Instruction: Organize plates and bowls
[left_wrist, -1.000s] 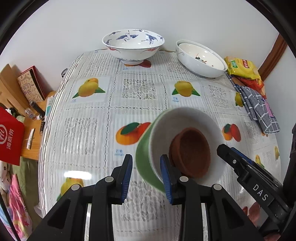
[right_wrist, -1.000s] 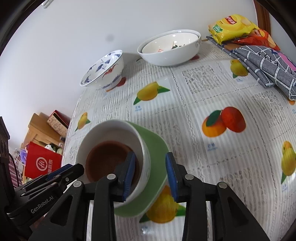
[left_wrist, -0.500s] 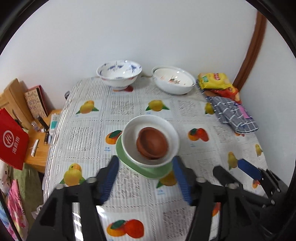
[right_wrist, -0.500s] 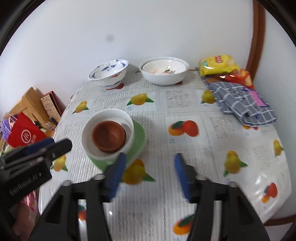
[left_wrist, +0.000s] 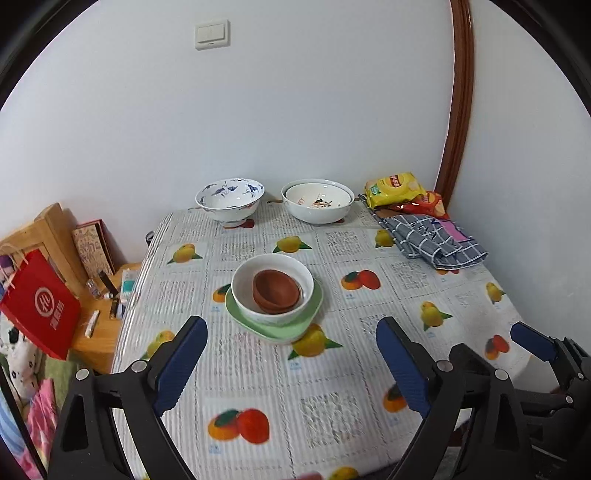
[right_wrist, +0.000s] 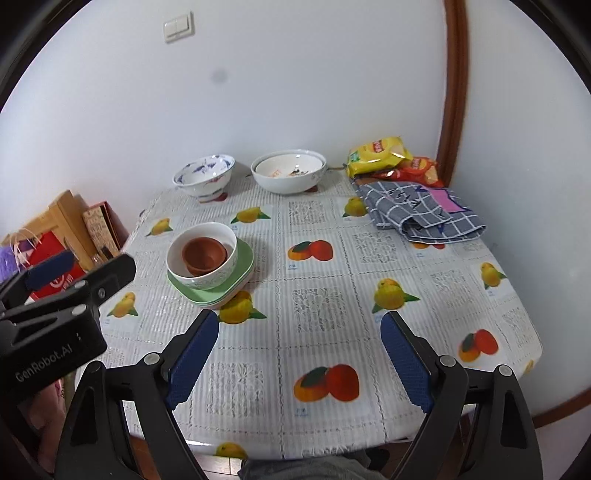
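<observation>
A stack stands mid-table: a green plate (left_wrist: 312, 314) (right_wrist: 242, 275), on it a white bowl (left_wrist: 273, 286) (right_wrist: 227, 242), and inside that small brown bowls (left_wrist: 275, 291) (right_wrist: 203, 253). A blue-patterned bowl (left_wrist: 229, 197) (right_wrist: 204, 176) and a larger white bowl (left_wrist: 317, 201) (right_wrist: 289, 170) with another nested in it sit at the far edge by the wall. My left gripper (left_wrist: 290, 334) hangs above the near part of the table, jaws opening, nothing between them. My right gripper (right_wrist: 300, 326) is likewise back from the stack, jaws opening and empty.
The table (left_wrist: 332, 369) wears a fruit-print cloth. A checked grey cloth (left_wrist: 434, 240) and snack bags (left_wrist: 395, 188) lie at the far right corner. A low wooden stand (left_wrist: 99, 332) with a red bag (left_wrist: 40, 306) and small items is left of the table.
Both grippers let go of the stack's rims, spread wide, and pulled back and up from it. The stack stays on the table.
</observation>
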